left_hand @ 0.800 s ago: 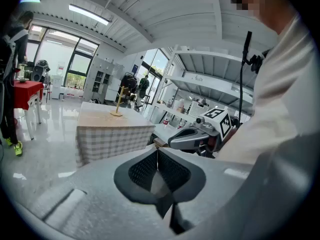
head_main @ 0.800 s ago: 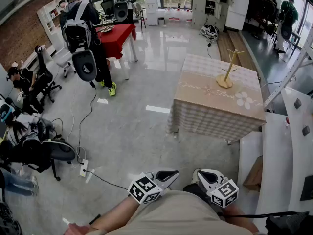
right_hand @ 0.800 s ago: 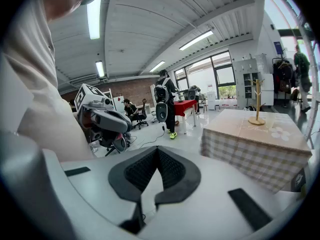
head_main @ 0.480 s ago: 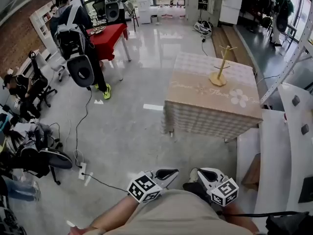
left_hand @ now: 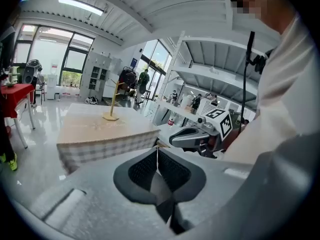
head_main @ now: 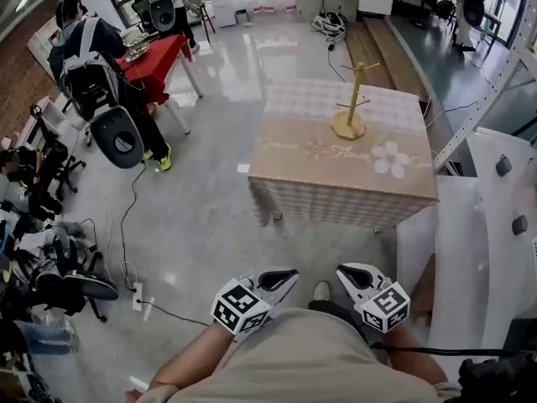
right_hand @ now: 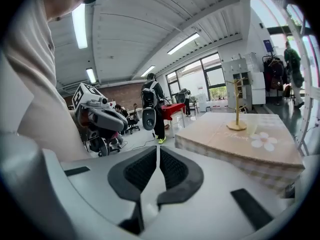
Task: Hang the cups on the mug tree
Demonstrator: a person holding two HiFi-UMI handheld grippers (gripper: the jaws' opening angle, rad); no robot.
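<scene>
The wooden mug tree (head_main: 351, 99) stands upright near the far edge of a table (head_main: 336, 175) covered with a beige flowered cloth, a few steps ahead of me. Its pegs are bare, and I see no cup in any view. Both grippers are held low against the person's waist, far short of the table. The left gripper (head_main: 284, 277) is shut with nothing in it, and so is the right gripper (head_main: 348, 274). The left gripper view shows its pads (left_hand: 157, 151) pressed together, with the mug tree (left_hand: 114, 101) far off. The right gripper view shows the same: pads (right_hand: 158, 149) together, mug tree (right_hand: 237, 104) distant.
A person with a backpack (head_main: 84, 65) stands at a red table (head_main: 159, 53) at the far left. Office chairs and bags crowd the left edge. A cable and power strip (head_main: 137, 296) lie on the floor. A white bench (head_main: 470, 250) runs along the right.
The table and mug tree have come nearer and shifted left in the head view as the person walks forward. Both grippers stay shut at the waist.
</scene>
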